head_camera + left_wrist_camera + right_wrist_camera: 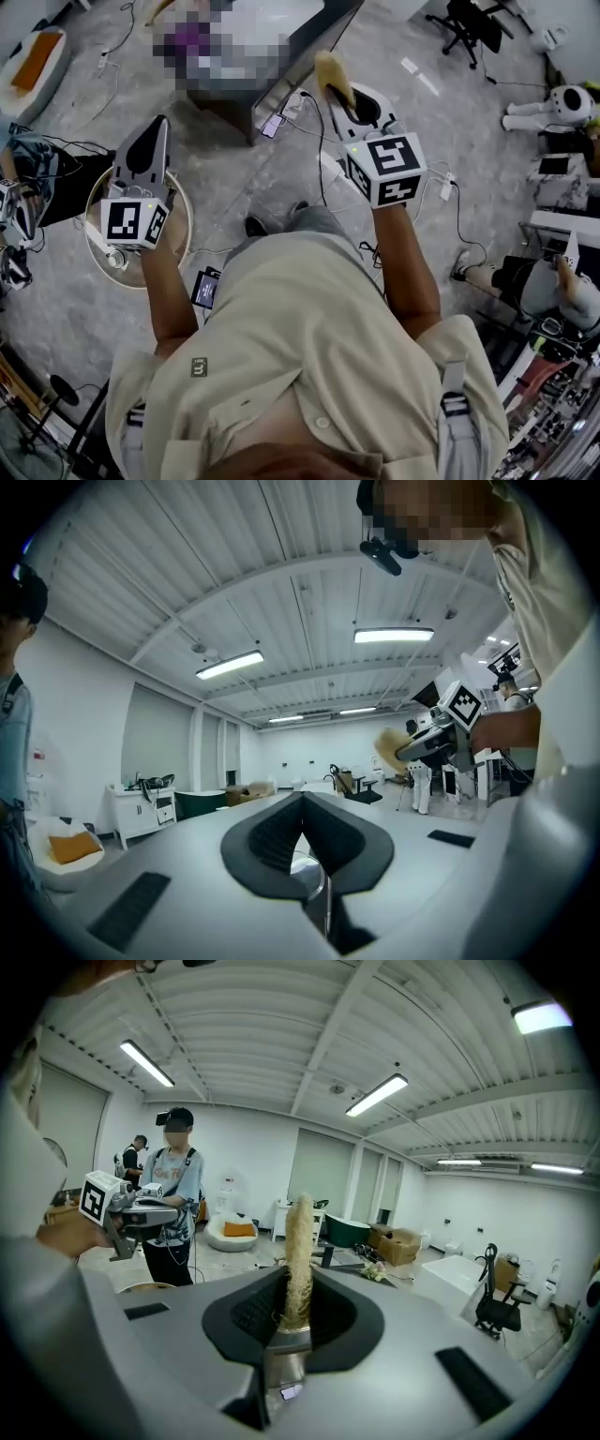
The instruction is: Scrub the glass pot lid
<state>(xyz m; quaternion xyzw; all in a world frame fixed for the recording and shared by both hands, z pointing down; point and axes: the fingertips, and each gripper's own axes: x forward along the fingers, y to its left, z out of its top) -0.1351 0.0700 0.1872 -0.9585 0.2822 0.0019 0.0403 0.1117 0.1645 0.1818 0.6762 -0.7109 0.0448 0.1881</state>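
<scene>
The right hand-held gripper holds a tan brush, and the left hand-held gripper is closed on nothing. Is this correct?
Not entirely. The left hand-held gripper is closed on the rim of the glass pot lid, not on nothing; the left gripper view shows it. The right hand-held gripper does hold a tan brush.

A large open robotics lab: ribbed white ceiling [234, 564] with strip lights [230, 664], grey floor [234, 178] strewn with cables [321, 150], an office chair [466, 26] far right, a white robot [565, 103] near it.
</scene>
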